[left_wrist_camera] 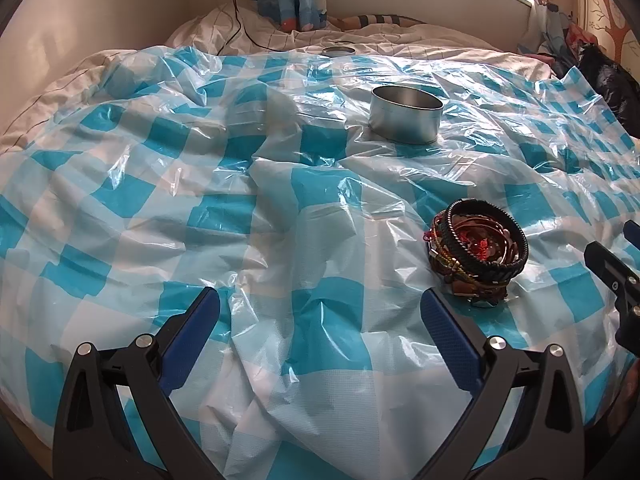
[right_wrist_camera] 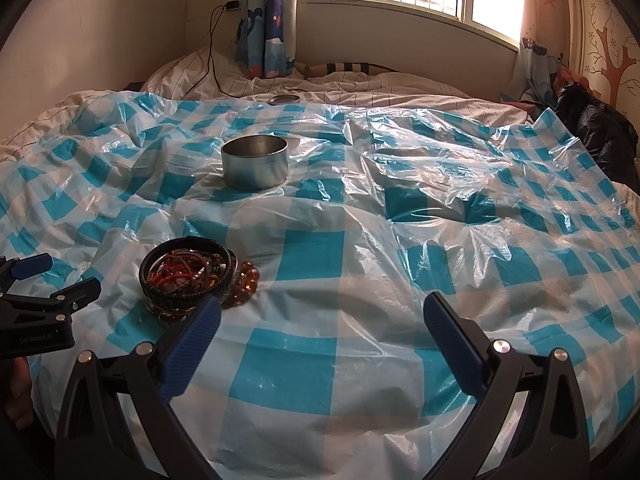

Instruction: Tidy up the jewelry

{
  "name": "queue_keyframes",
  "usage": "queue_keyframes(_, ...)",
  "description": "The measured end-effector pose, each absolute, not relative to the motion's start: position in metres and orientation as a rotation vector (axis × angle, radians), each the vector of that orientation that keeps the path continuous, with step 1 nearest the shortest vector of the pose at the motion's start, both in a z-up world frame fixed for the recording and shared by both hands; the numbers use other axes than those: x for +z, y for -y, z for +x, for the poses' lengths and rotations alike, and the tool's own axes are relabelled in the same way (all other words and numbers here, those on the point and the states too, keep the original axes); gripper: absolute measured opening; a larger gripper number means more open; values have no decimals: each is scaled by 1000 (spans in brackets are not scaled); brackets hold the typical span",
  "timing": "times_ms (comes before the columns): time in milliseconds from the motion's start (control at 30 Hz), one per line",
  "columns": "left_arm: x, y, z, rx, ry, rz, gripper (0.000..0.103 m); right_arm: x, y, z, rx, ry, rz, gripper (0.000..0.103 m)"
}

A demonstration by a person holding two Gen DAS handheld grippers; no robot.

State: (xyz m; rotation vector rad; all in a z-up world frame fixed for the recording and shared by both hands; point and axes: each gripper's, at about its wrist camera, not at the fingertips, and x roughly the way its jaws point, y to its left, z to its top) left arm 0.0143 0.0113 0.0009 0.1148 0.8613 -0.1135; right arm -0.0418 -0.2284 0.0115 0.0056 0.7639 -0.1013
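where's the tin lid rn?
The tin lid lies at the far edge of the checked plastic sheet, beyond the open round tin, near the curtain.

Bracelet pile (left_wrist_camera: 478, 254) on sheet (left_wrist_camera: 280, 200), tin (left_wrist_camera: 405, 114) well behind it, lid (left_wrist_camera: 338, 51) farther back

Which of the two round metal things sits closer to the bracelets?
The open tin, mid-sheet; the flat lid lies farther back at the sheet's far edge, beyond the pile of bracelets.

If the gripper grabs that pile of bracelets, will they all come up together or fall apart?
Probably fall apart. The bracelet pile looks like separate loose loops, so a pinch may lift only a few. The amber beads look round and may roll. The crinkly plastic sheet beneath looks slippery.
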Motion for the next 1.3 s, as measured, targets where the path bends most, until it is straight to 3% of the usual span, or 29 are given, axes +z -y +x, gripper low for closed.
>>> queue_keyframes(1300,-1,-19,15,-107,-869,114,97,16,219,-40,-76,-751,1,98)
